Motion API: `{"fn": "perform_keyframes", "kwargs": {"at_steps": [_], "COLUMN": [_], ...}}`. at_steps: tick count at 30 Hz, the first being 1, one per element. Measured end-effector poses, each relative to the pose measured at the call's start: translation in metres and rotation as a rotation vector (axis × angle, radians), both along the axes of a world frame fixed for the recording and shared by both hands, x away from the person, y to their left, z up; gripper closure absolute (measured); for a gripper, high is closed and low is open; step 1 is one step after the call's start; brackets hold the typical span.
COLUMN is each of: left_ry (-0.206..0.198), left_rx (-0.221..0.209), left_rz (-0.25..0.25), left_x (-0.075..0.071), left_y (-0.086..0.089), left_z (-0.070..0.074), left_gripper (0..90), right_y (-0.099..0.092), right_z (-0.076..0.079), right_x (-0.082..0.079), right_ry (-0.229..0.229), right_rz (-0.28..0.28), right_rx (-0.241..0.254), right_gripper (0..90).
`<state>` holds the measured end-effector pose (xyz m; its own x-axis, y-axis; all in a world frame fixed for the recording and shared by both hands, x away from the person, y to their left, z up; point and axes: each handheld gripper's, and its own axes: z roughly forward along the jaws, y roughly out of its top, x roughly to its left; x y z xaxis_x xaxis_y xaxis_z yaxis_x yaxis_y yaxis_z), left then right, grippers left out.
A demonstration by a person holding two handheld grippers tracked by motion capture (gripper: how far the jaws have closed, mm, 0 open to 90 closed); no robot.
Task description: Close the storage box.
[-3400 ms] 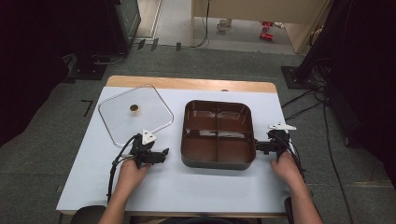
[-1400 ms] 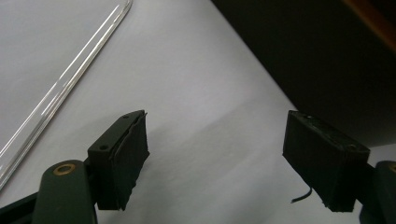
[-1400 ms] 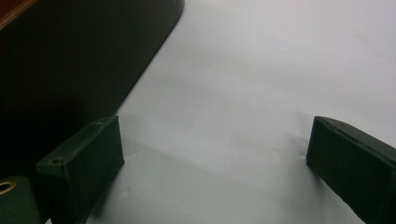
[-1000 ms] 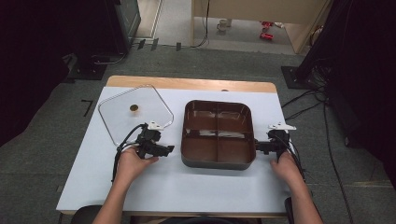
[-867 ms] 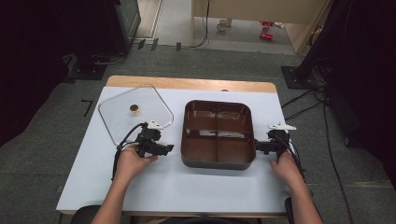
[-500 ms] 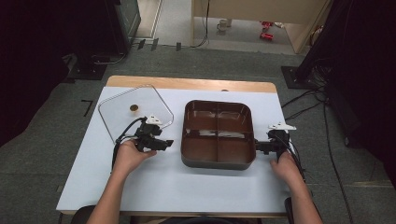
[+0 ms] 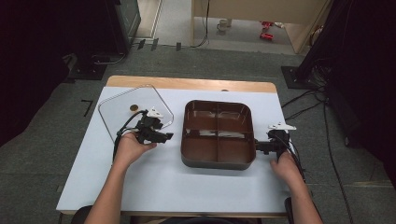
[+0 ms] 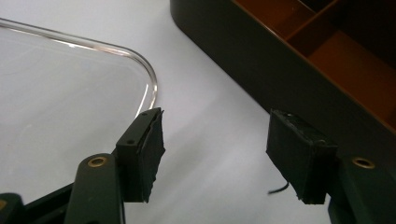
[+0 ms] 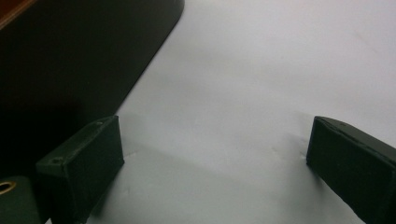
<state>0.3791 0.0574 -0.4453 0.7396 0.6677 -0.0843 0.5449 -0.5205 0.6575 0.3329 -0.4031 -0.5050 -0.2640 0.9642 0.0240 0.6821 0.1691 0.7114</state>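
The small round brown object (image 7: pixel 133 108) beneath the clear lid (image 7: pixel 122 112), at ten o'clock from the brown tray (image 7: pixel 218 134), is too small to identify. The person's forearms run off at six o'clock. Beyond the surface (image 7: pixel 159 182), dark corners hide detail.

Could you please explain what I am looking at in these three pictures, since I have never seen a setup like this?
A person sits at a table and holds a hand-operated tool in each hand; no robot arm is involved. The wide picture comes from a camera above the table. There the left gripper and the right gripper sit on either side of a brown tray divided into four empty compartments. A clear lid lies flat to the tray's left.

The other two pictures come from small cameras mounted on the tools, looking along their black jaws. The left gripper view shows the lid's rounded corner and the tray's wall. The right gripper view shows the tray's dark side. Both sets of jaws are open and hold nothing.
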Motion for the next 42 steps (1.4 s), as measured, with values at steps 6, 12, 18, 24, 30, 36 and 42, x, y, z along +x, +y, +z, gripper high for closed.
{"fn": "perform_keyframes", "kwargs": {"at_steps": [6, 12, 18, 24, 30, 36, 42], "left_ry": [-0.001, 0.020, 0.009, -0.026, -0.018, -0.045, -0.076], "left_rx": [-0.029, -0.040, -0.057, -0.070, -0.063, -0.067, -0.051], "left_rz": [0.014, 0.034, 0.048, 0.087, 0.119, 0.157, 0.208], "left_x": [0.014, 0.029, 0.036, 0.046, 0.057, 0.068, 0.078], "left_y": [0.007, 0.014, 0.024, 0.035, 0.046, 0.056, 0.070], "left_z": [0.002, 0.003, 0.007, 0.010, 0.010, 0.011, 0.009], "left_gripper": [37.1, 35.1, 35.3, 38.5, 39.6, 40.9, 42.1], "right_y": [0.000, 0.000, 0.000, 0.000, 0.000, 0.000, 0.000], "right_z": [0.000, 0.000, 0.000, 0.000, 0.000, 0.000, 0.000], "right_x": [0.000, 0.000, 0.000, 0.000, 0.000, 0.000, 0.000], "right_ry": [0.000, 0.001, 0.002, 0.002, 0.002, 0.002, 0.001], "right_rz": [0.000, 0.000, 0.000, 0.000, 0.000, 0.000, 0.000], "right_rx": [0.000, -0.001, 0.000, 0.001, 0.002, 0.002, 0.002], "right_gripper": [3.1, 3.1, 3.0, 3.0, 3.0, 3.0, 3.0]}}
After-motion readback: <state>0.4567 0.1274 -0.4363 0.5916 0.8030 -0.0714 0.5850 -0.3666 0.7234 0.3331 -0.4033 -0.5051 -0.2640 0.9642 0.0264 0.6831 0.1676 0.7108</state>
